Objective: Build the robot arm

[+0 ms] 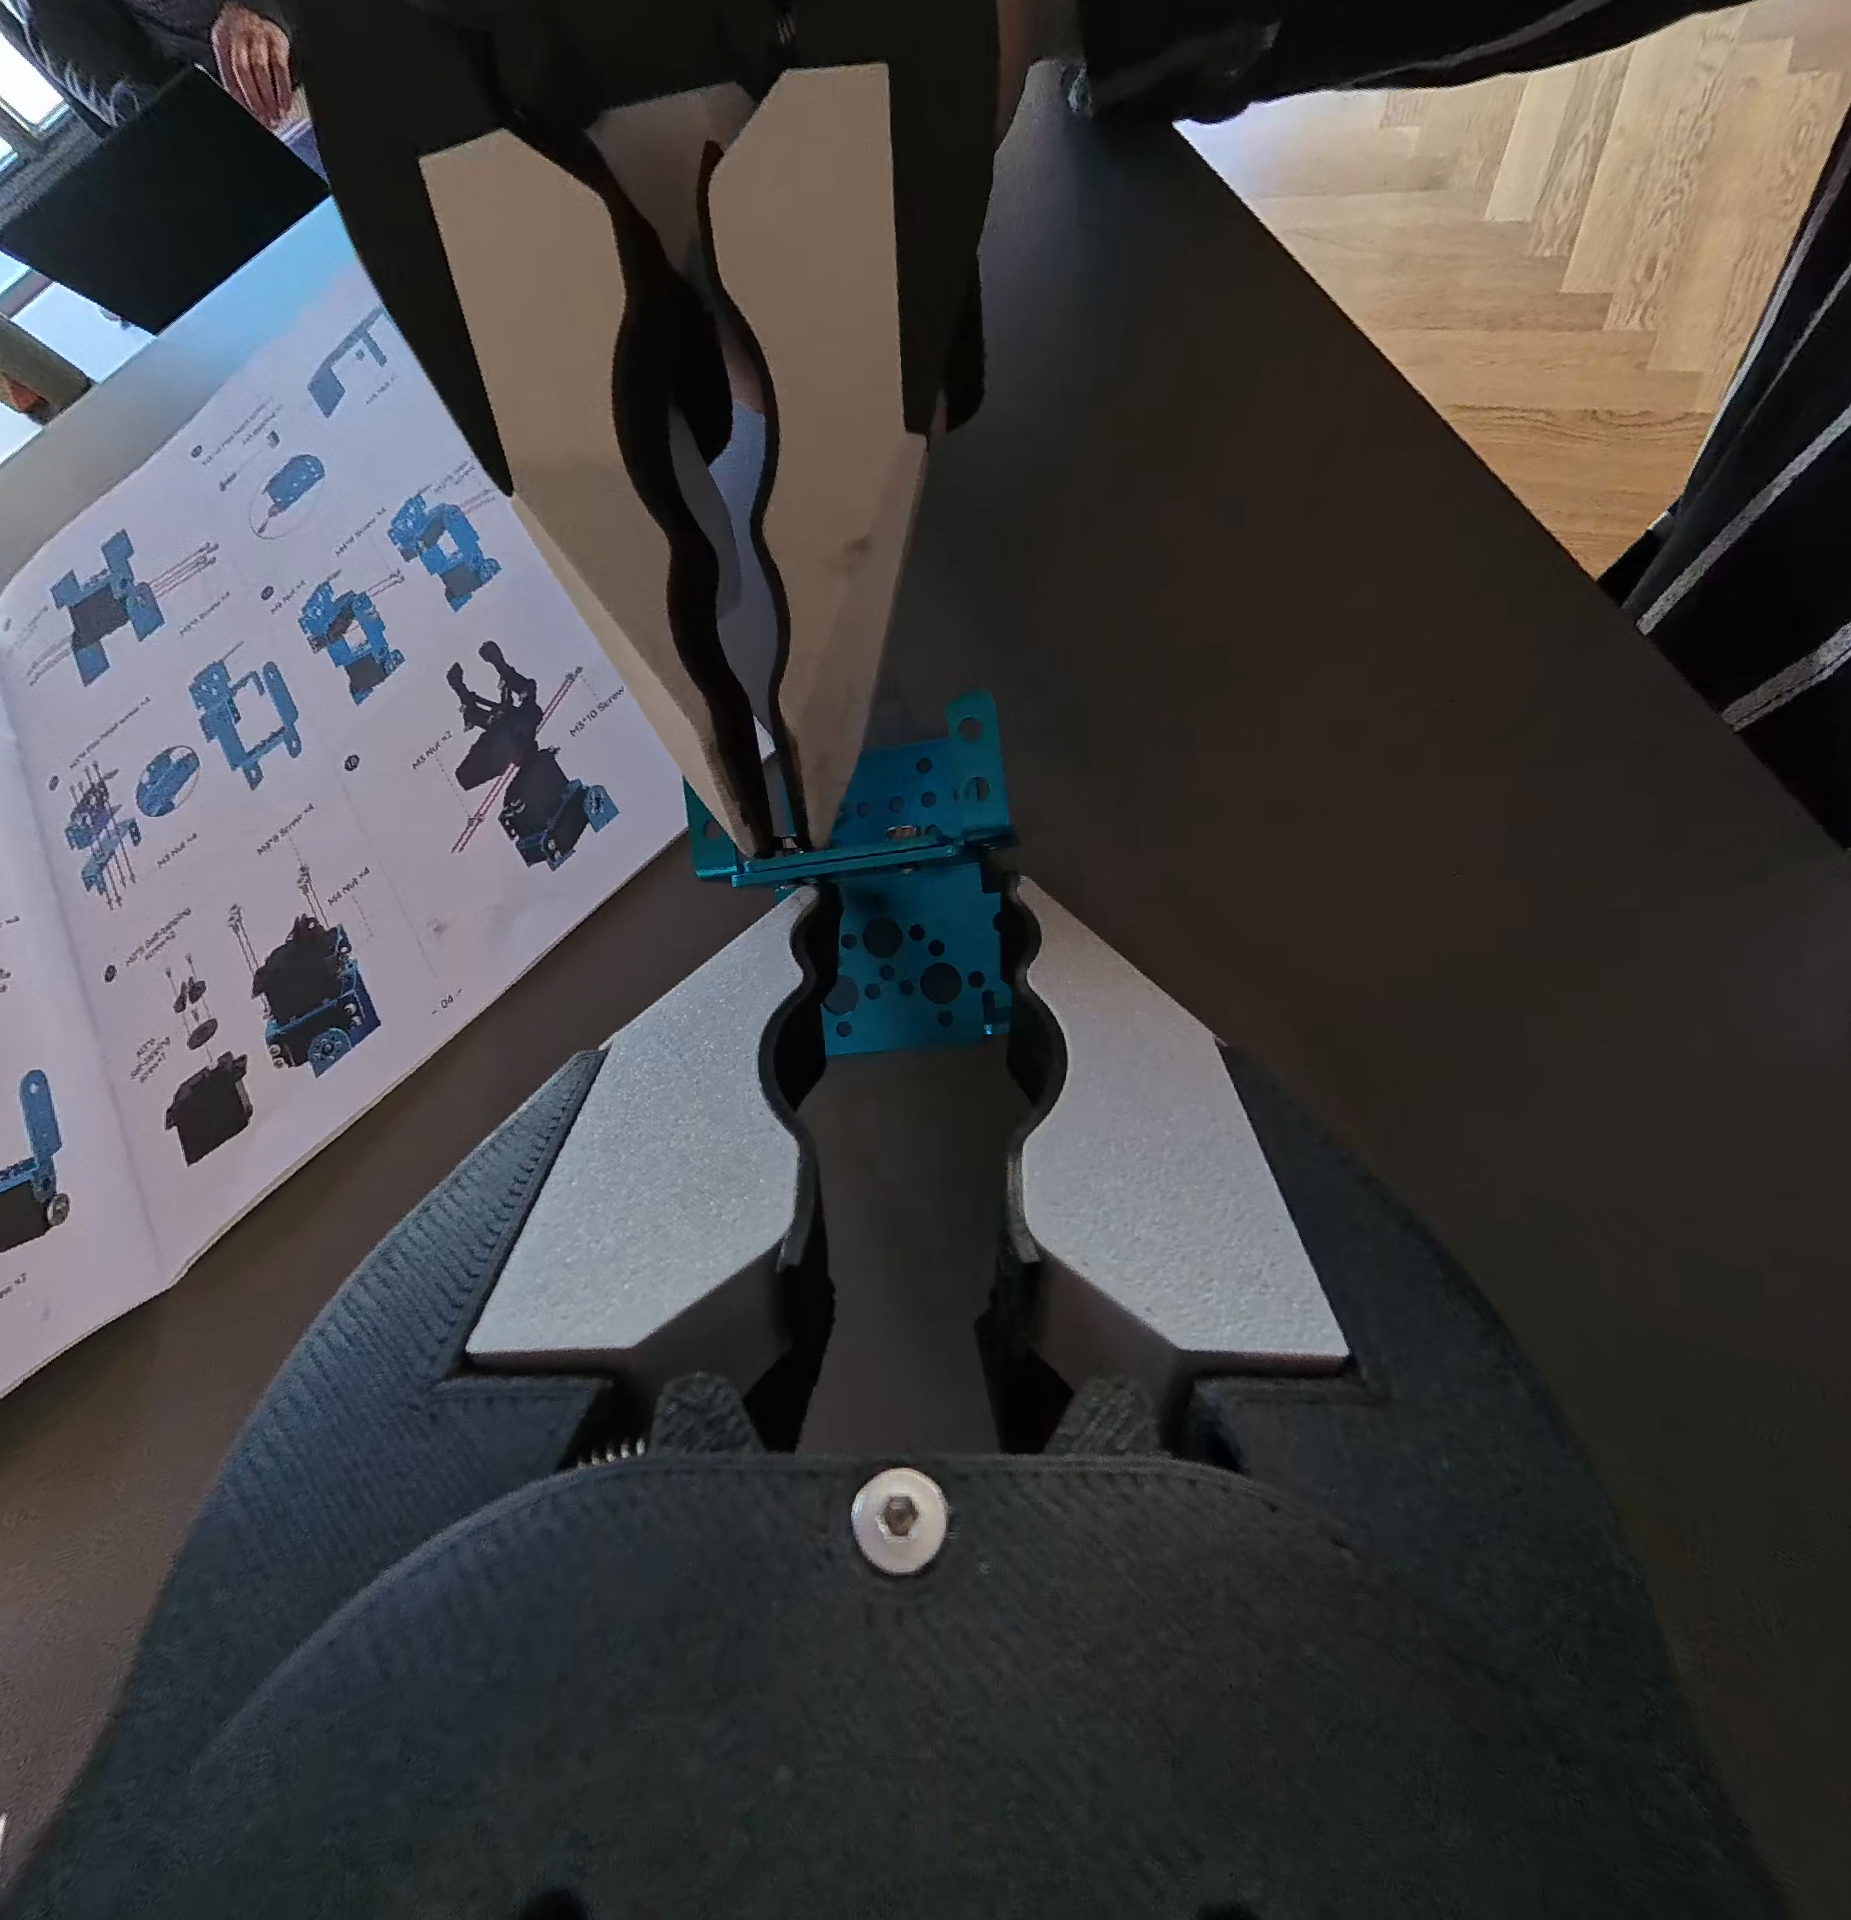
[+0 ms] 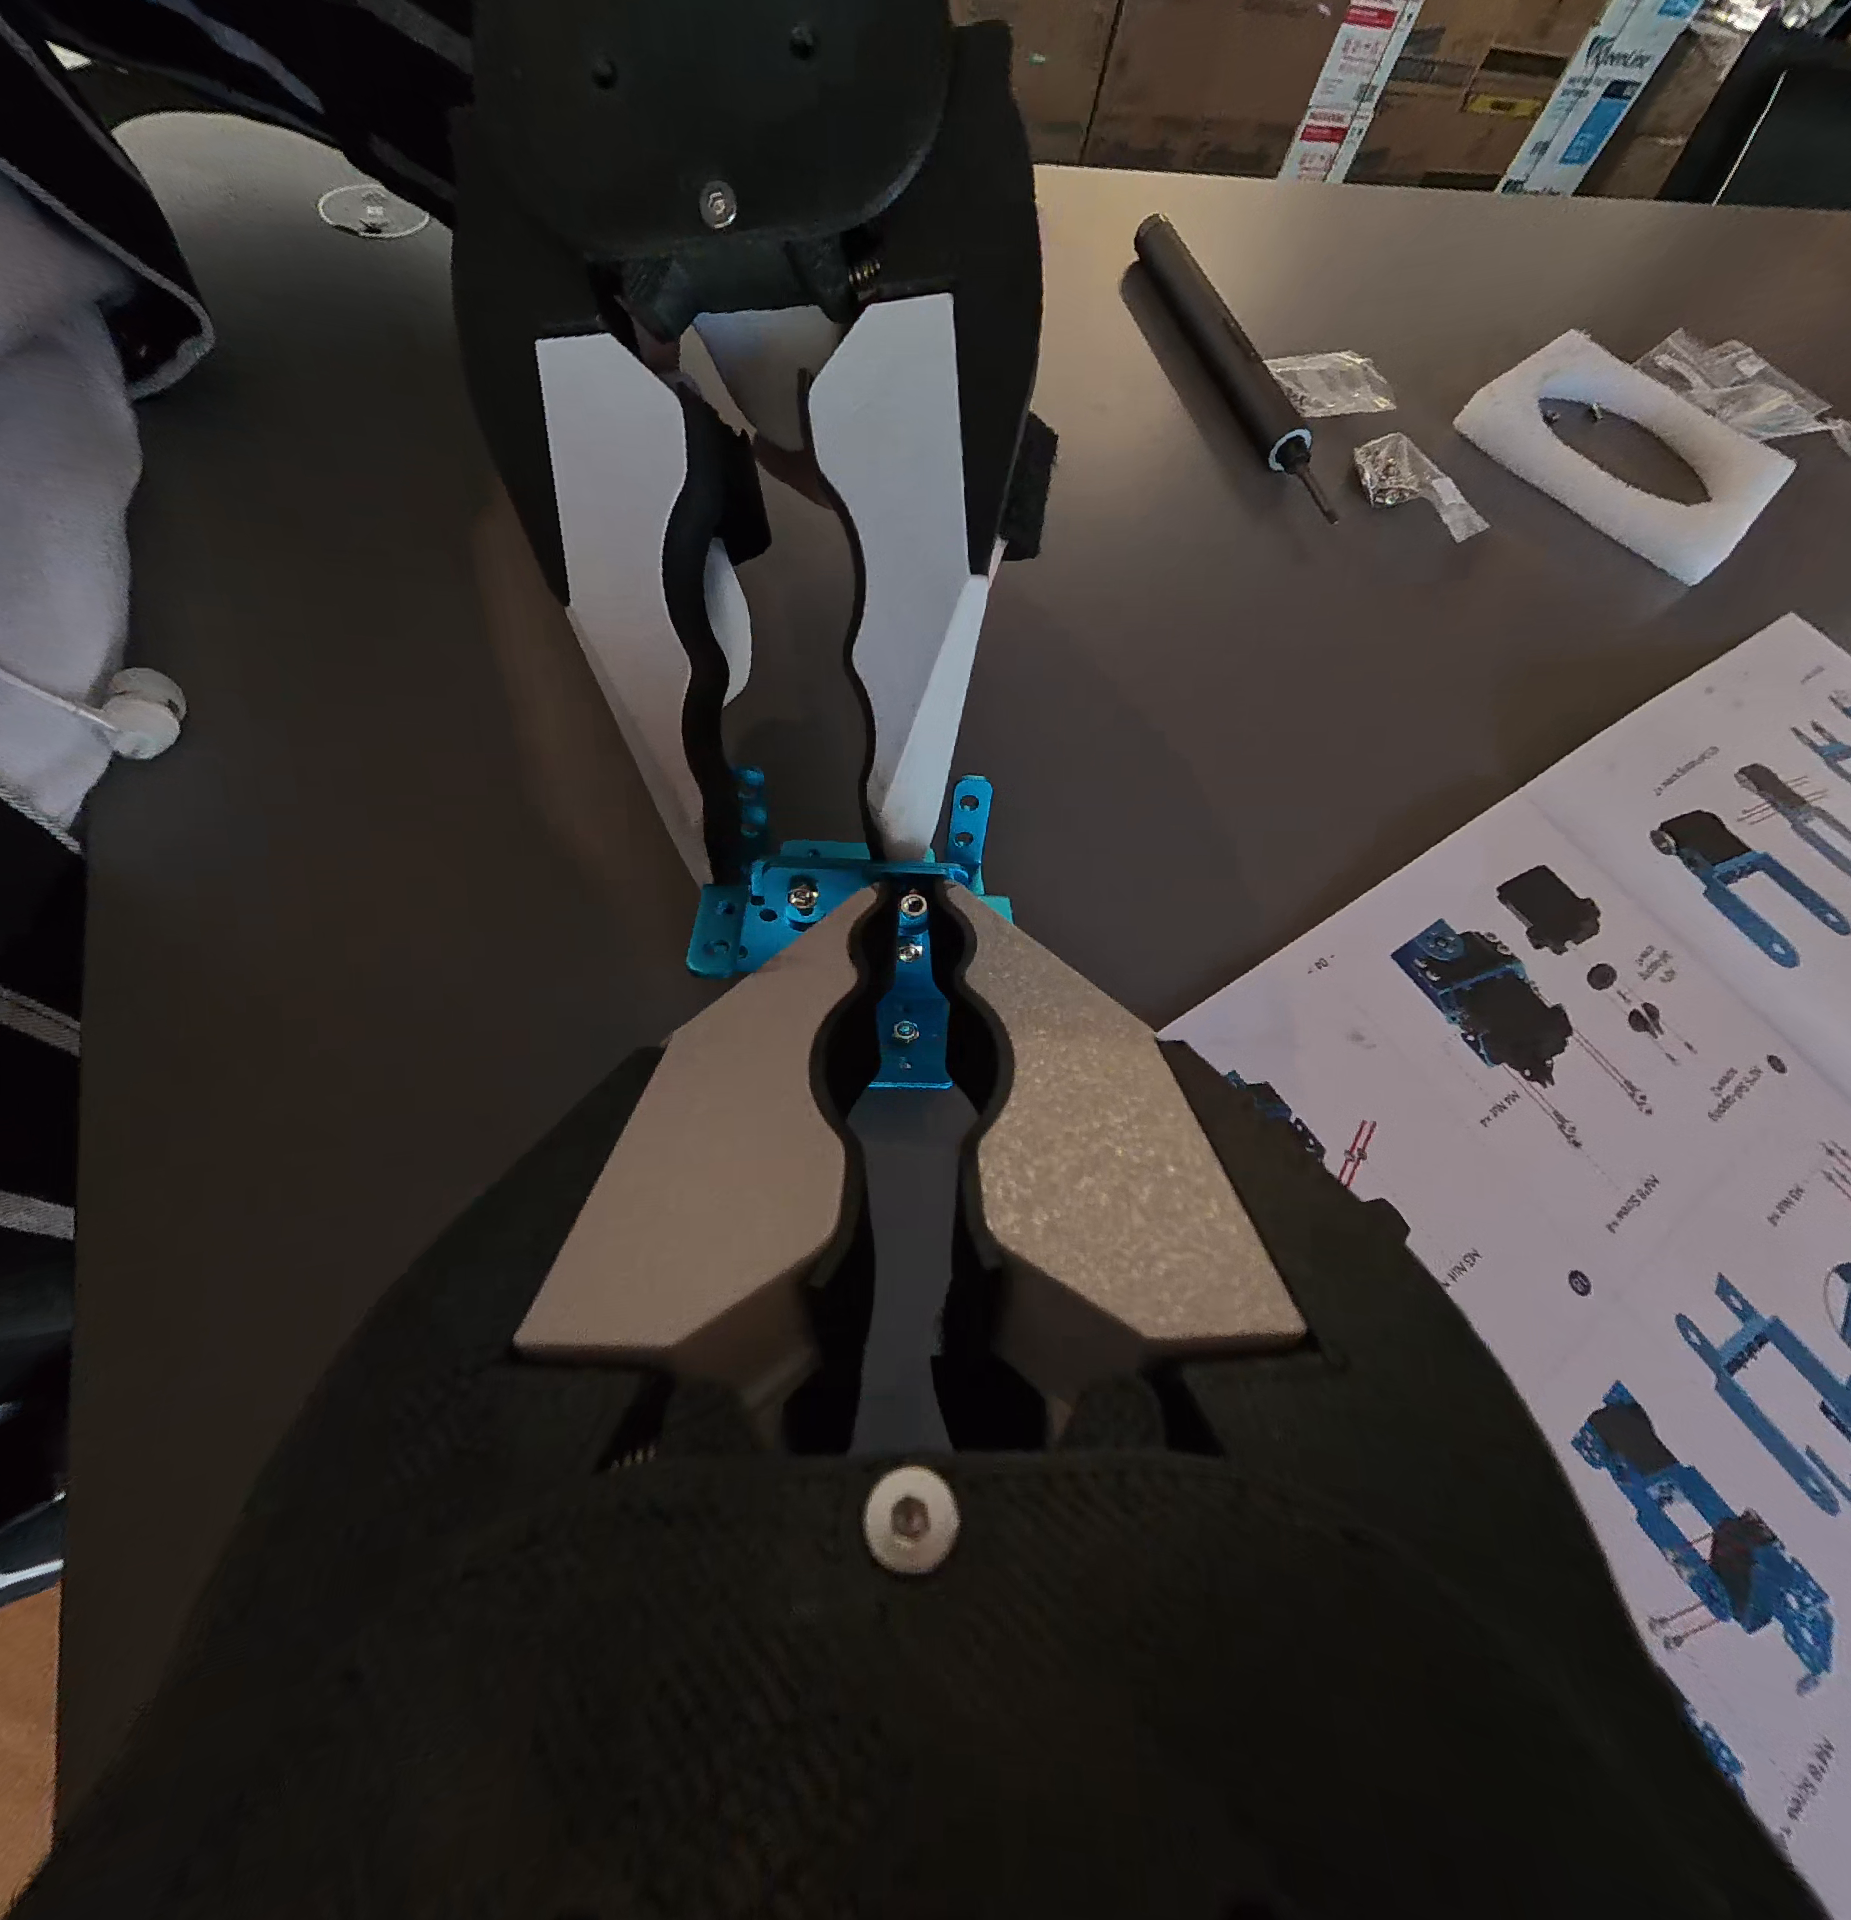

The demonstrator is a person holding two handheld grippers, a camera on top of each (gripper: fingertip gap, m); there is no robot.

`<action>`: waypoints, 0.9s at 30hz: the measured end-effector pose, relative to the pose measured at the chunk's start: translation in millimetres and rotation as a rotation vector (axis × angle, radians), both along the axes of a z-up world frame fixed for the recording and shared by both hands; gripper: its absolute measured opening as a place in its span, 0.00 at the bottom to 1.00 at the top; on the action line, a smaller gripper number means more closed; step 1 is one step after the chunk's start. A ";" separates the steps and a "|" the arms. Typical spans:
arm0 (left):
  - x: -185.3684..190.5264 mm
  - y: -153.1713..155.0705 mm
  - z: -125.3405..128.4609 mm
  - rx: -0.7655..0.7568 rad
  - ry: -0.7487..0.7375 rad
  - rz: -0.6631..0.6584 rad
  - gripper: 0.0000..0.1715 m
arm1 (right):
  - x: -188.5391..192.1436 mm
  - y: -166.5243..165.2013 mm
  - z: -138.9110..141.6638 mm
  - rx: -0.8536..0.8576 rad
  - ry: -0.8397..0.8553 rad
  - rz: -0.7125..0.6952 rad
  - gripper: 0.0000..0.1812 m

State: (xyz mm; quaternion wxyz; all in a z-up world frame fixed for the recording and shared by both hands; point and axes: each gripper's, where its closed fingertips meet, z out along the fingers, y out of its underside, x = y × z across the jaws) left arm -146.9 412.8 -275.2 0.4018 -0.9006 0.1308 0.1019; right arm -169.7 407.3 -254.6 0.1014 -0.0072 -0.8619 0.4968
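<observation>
A blue perforated metal bracket assembly [image 1: 905,971] is held just above the dark table [image 1: 1316,831] between both grippers. My left gripper [image 1: 913,894] is shut on its perforated plate, one finger on each side edge. My right gripper [image 1: 781,831] comes in from the far side and pinches the assembly's upper cross plate. In the right wrist view my right gripper [image 2: 913,899] is shut on a narrow blue plate with small screws [image 2: 905,987]. The left gripper [image 2: 801,842] faces it, with blue tabs showing between its fingers.
An open instruction booklet [image 1: 277,831] lies beside the grippers and also shows in the right wrist view [image 2: 1627,1143]. Farther back lie a black cylindrical tool [image 2: 1222,353], small bags of screws [image 2: 1404,473] and a white foam piece [image 2: 1627,457]. The table edge and wooden floor [image 1: 1472,312] are near. The tips of both grippers are at nearly the same place.
</observation>
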 end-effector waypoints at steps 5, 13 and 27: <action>-0.7 0.6 0.2 0.003 -0.003 0.003 0.17 | -0.7 0.9 -0.2 0.005 0.061 -0.002 0.03; -1.0 1.2 -0.1 0.002 -0.005 0.002 0.18 | -2.3 1.6 1.0 0.011 0.088 -0.010 0.03; 0.5 1.4 -0.7 0.000 -0.005 -0.001 0.18 | -4.0 1.7 2.6 -0.006 0.098 -0.020 0.05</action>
